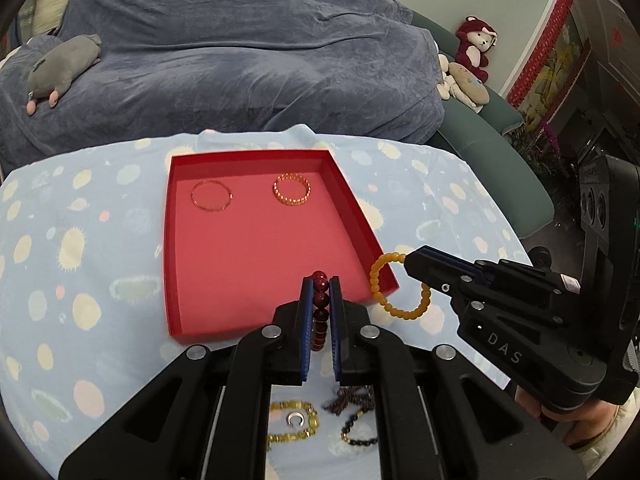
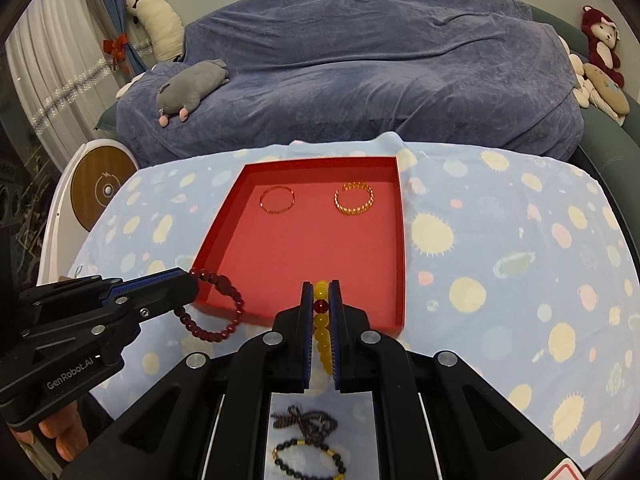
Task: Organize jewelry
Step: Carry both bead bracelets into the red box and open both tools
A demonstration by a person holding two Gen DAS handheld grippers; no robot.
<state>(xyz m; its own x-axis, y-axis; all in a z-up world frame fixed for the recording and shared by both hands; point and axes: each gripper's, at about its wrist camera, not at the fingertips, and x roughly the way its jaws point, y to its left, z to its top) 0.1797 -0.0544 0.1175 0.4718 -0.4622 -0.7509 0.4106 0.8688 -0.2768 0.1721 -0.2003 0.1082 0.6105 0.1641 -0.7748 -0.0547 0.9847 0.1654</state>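
the left tongs are clenched on a dark red bead bracelet, pinching one side of the loop so the rest hangs free just over the near left corner of the red tray. seen from the right wrist, the loop faces roughly sideways, its plane close to upright, with no real long axis since it is a ring of round beads. it looks light but loose on its cord, likely to swing and to roll once set down, so a hold across two or three beads, as now, seems the safest.

inside the tray, toward the far wall, lie a thin red bangle on the left and a gold chain-like bangle on the right, both flat and well apart.

the right tongs are clamped on a yellow bead bracelet in the same way; its loop dangles at the tray's near right corner, partly over the rim. its smooth beads are probably slippery.

on the blue spotted surface, under the tongs, wait a gold bracelet, a tangled dark purple strand and a black and gold bead bracelet.
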